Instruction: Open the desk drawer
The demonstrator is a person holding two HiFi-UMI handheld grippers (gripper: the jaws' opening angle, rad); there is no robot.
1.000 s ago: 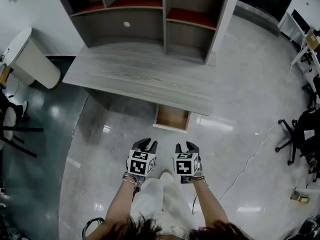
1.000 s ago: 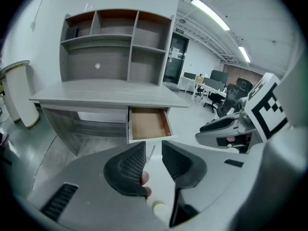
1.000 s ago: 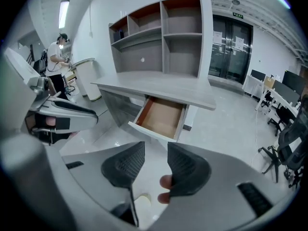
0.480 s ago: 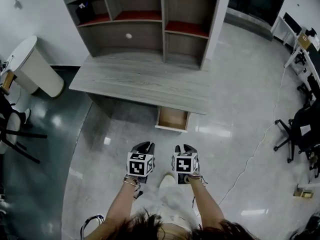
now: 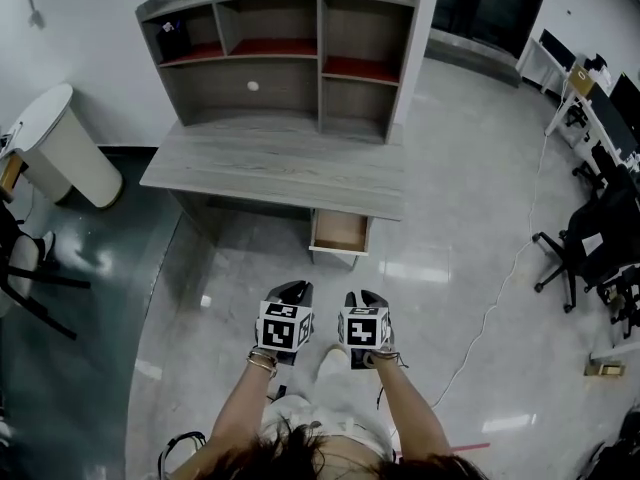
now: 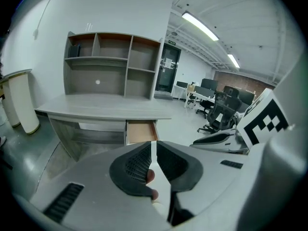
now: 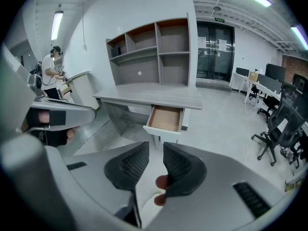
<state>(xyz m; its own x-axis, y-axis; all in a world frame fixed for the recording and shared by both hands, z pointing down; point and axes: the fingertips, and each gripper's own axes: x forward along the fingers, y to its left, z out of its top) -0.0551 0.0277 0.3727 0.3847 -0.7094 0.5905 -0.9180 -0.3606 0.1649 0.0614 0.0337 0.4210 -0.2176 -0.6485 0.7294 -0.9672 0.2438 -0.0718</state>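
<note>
Drawer (image 5: 339, 233) stands pulled out under the table (image 5: 270, 168) in the head view, well apart from my left hand-held gripper (image 5: 290, 290) and right hand-held gripper (image 5: 366, 296). Left gripper view: jaws just closing, a slit apart, empty. Right gripper view: jaws just closing too, a wider gap, nothing between.

The head view looks steeply down from high above the floor in front of the desk (image 5: 280, 168), well back from it, so the whole desk top, the shelf unit (image 5: 280, 58) on it and the open drawer (image 5: 340, 231) fill the upper half. The left gripper view and the right gripper view sit much lower, also well in front of the desk, and face its front, the right one more from the drawer end. All three share the desk, shelf unit and drawer.
</note>
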